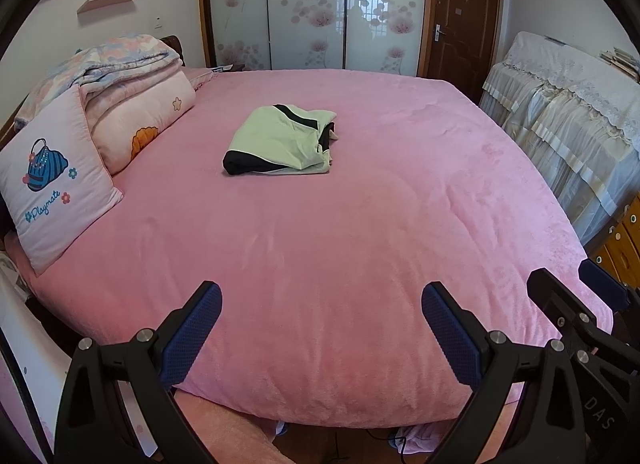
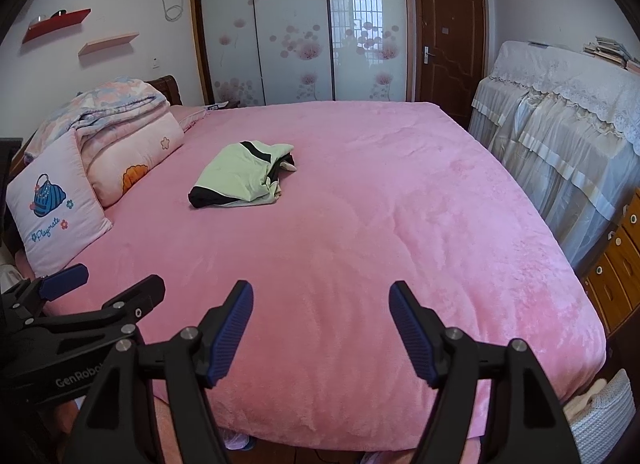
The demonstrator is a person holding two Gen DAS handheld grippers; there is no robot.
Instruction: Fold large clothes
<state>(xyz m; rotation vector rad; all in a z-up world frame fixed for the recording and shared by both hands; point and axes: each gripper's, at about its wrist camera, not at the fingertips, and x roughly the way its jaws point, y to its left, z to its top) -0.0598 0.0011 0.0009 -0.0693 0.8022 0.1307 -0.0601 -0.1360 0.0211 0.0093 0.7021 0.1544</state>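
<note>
On the left of the bed lie a pillow and a folded quilt. The green-and-black garment, folded into a bundle, rests on the pink cover in the middle of the bed, toward its far side. Both grippers hang over the near edge of the bed, well apart from the garment. The left gripper is spread wide and grasps nothing. The right gripper is released too, with nothing between its fingers.
</note>
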